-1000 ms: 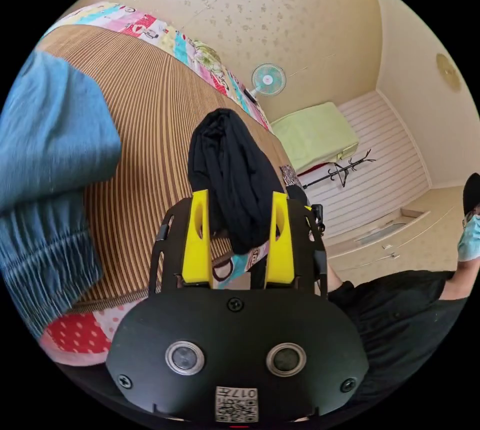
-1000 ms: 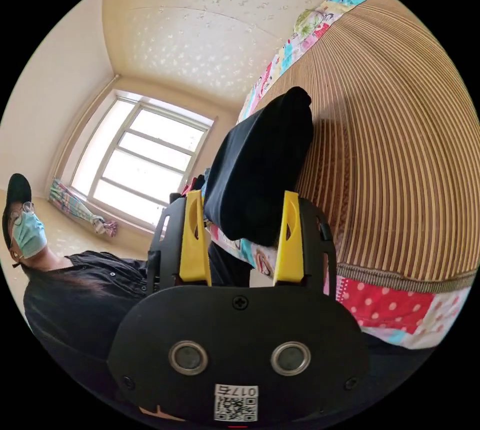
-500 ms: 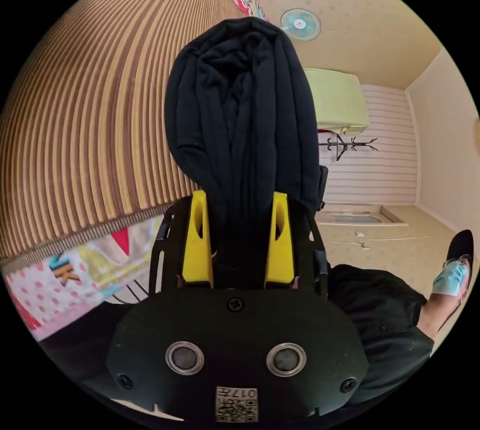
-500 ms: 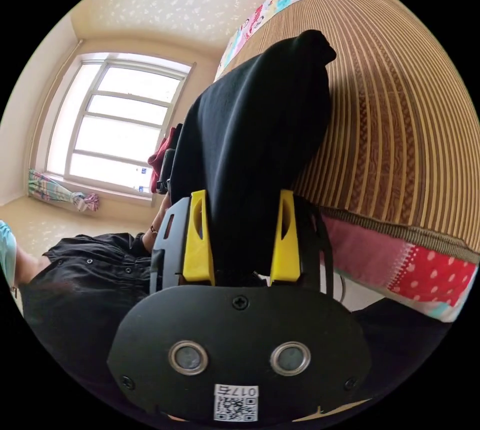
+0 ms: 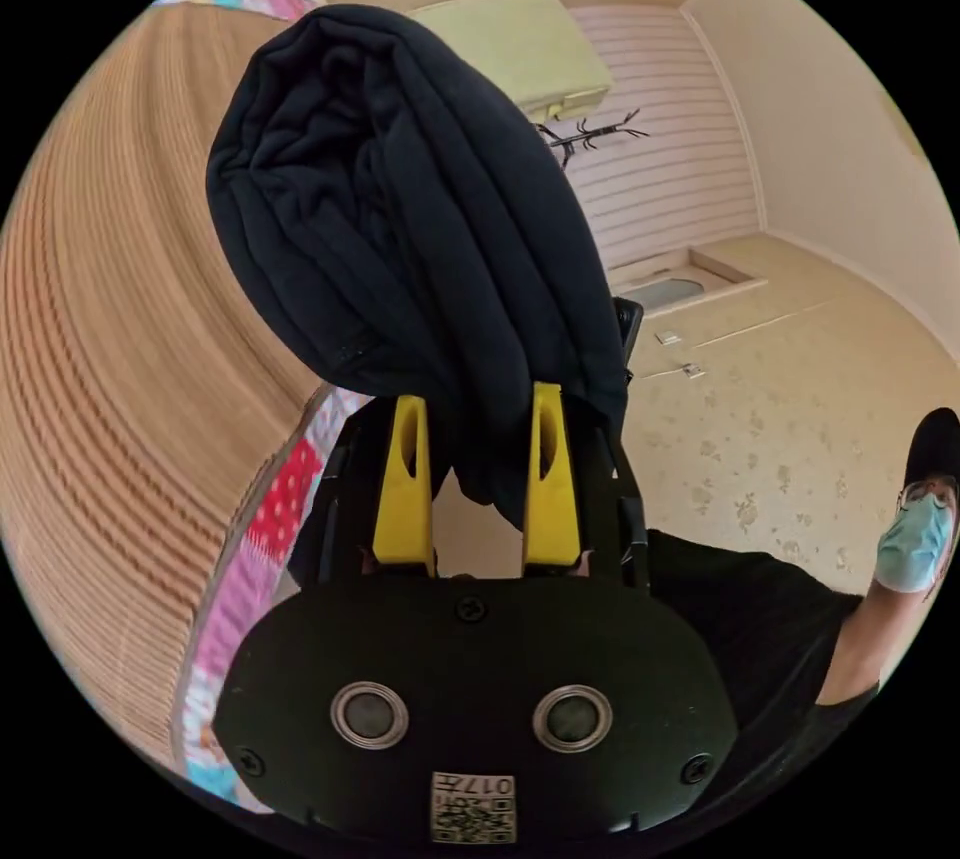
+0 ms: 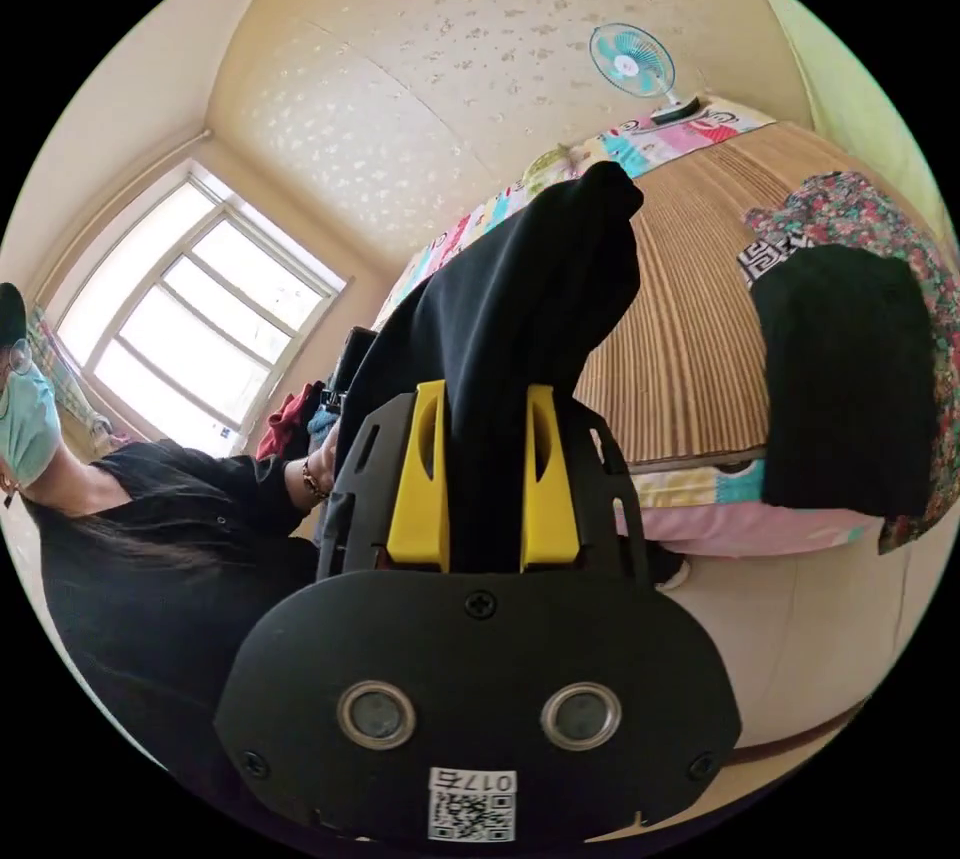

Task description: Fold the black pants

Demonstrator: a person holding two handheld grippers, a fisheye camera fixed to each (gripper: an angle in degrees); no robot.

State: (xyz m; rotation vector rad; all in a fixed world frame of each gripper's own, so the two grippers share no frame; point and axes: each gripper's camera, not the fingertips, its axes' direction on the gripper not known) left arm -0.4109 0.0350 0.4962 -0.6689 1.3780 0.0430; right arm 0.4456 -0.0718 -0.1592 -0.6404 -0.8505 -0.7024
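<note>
The black pants (image 5: 400,209) are a thick folded bundle lifted off the striped mat (image 5: 110,349). In the left gripper view the left gripper (image 5: 477,399) is shut on one end of the bundle, its yellow jaws pressing the cloth from both sides. In the right gripper view the right gripper (image 6: 485,399) is shut on the other end of the black pants (image 6: 510,319), which stand above its jaws in front of the mat (image 6: 690,319).
A patterned quilt (image 6: 700,489) edges the bed under the mat. A folded black garment (image 6: 845,379) on floral cloth (image 6: 860,199) lies at the bed's near corner. A person in black (image 6: 150,539) stands close. A fan (image 6: 632,59), a window (image 6: 190,319) and a coat rack (image 5: 585,134) stand around.
Both grippers closed tighter on the bundle and lifted it off the mat. Both views swung; the folded black garment on floral cloth has come into the right gripper view.
</note>
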